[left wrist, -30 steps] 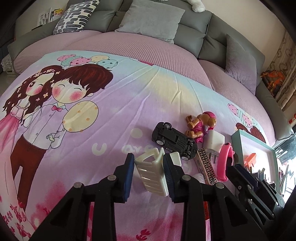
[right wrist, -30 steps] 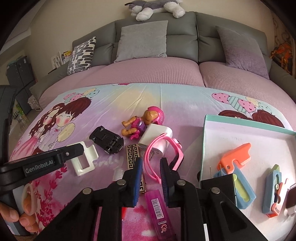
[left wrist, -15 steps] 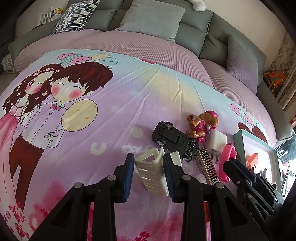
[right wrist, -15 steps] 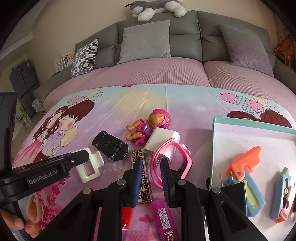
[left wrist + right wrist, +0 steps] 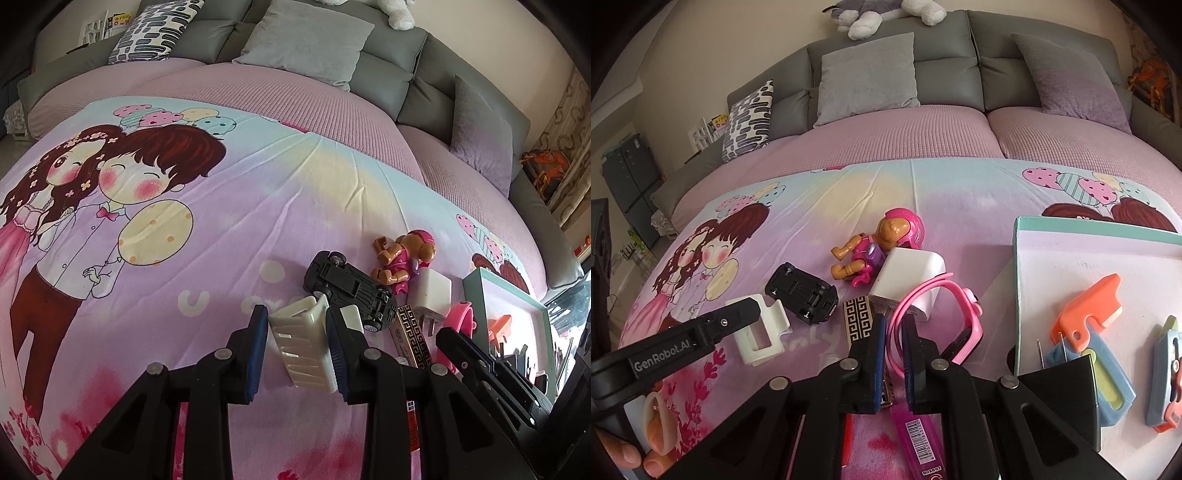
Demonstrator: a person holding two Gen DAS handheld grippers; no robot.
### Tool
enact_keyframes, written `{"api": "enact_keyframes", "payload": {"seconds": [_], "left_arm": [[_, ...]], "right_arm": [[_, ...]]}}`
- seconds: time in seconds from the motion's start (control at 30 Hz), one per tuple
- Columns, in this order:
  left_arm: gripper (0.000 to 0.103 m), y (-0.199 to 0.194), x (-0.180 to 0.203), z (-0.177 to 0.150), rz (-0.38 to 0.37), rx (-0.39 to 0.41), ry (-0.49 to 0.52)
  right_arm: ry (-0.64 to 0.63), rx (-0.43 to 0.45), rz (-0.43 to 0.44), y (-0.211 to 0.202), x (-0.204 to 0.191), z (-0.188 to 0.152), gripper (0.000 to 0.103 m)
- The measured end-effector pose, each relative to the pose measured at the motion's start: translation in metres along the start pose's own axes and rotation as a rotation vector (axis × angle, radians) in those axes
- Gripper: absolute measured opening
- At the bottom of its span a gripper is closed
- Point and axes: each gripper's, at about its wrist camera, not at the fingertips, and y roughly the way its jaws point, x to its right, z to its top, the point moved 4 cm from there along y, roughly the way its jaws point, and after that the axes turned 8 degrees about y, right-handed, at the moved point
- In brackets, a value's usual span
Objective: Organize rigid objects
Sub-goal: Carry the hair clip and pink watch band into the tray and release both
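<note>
A white hair clip (image 5: 303,343) lies on the cartoon bedsheet, and my left gripper (image 5: 295,314) is shut on it, with both blue pads against its sides. From the right wrist view, a left finger (image 5: 738,317) covers the same clip (image 5: 759,339). My right gripper (image 5: 894,325) is closing, and the thin strap of the pink watch (image 5: 960,321) runs between its narrow jaws. The watch loops round a white charger (image 5: 908,273). The right gripper (image 5: 454,339) reaches in beside the watch (image 5: 460,317).
An upturned black toy car (image 5: 803,295), a pink pup figure (image 5: 882,243) and a black-and-gold patterned box (image 5: 858,321) lie close by. A teal-rimmed tray (image 5: 1071,225) at right holds an orange cutter (image 5: 1086,310) and blue ones. A magenta case (image 5: 919,439) lies under my right gripper.
The right jaws have narrowed onto the pink watch strap after edging forward over it. The left gripper and the clip have not moved.
</note>
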Motion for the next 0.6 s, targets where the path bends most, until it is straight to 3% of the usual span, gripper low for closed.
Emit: {"api": "enact_keyframes", "payload": {"seconds": [0.4, 0.6], "left_arm": [[0.033, -0.019, 0.019, 0.009, -0.080, 0.079, 0.034], [0.033, -0.019, 0.052, 0.012, -0.123, 0.073, 0.104]], "right_arm": [[0.035, 0.113, 0.012, -0.036, 0.008, 0.017, 0.009], [0.073, 0.183, -0.080, -0.057, 0.042, 0.030, 0.009]]}}
